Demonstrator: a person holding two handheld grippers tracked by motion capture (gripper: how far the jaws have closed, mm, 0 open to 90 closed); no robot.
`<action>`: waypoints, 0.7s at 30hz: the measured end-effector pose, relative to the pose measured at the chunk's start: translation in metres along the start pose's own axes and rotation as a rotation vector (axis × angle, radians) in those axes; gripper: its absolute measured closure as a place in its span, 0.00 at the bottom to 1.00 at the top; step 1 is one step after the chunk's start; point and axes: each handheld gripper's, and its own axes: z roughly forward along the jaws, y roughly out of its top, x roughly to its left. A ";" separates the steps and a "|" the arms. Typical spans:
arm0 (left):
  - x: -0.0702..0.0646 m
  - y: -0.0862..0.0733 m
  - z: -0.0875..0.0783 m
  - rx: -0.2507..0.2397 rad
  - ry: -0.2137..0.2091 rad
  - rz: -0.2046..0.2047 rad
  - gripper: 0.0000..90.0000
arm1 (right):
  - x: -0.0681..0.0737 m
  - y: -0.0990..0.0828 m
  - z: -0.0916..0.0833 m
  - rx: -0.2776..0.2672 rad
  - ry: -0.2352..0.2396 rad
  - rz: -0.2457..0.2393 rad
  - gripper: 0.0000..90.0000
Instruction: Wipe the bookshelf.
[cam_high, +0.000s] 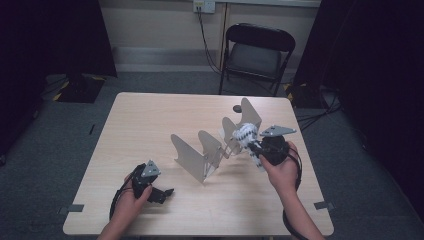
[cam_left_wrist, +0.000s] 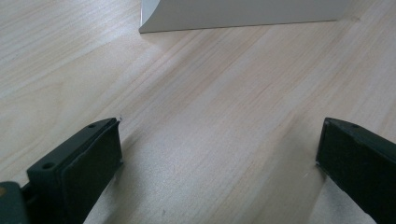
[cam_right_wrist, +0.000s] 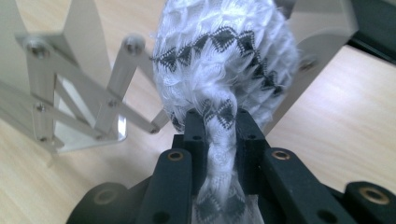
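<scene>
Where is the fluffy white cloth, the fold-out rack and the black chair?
white cloth (cam_right_wrist: 224, 51), right gripper view, its bulging middle.
fold-out rack (cam_high: 187, 155), high view, nearest panel.
black chair (cam_high: 257, 57), high view, the seat.

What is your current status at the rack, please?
Right gripper shut on white sock at rack. Left gripper open, on table. Nothing blocking.

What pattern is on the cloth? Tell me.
White cloth with black zigzag diamond bands, clearest in the right gripper view.

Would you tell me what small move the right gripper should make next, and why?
Probably ease the white knitted cloth down between two panels of the folding rack. The right gripper is shut on the cloth's twisted end and holds it right at the rack, while the left gripper rests open on the table.
</scene>
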 end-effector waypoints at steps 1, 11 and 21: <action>0.000 0.000 0.000 0.001 0.000 0.001 0.00 | -0.001 0.002 -0.003 -0.006 -0.005 0.002 0.87; 0.000 0.000 0.000 -0.001 0.000 -0.001 0.00 | -0.008 -0.013 0.011 0.049 -0.012 0.010 0.87; 0.000 0.000 0.000 0.000 0.000 0.000 0.00 | -0.002 -0.035 0.035 0.069 0.005 0.029 0.87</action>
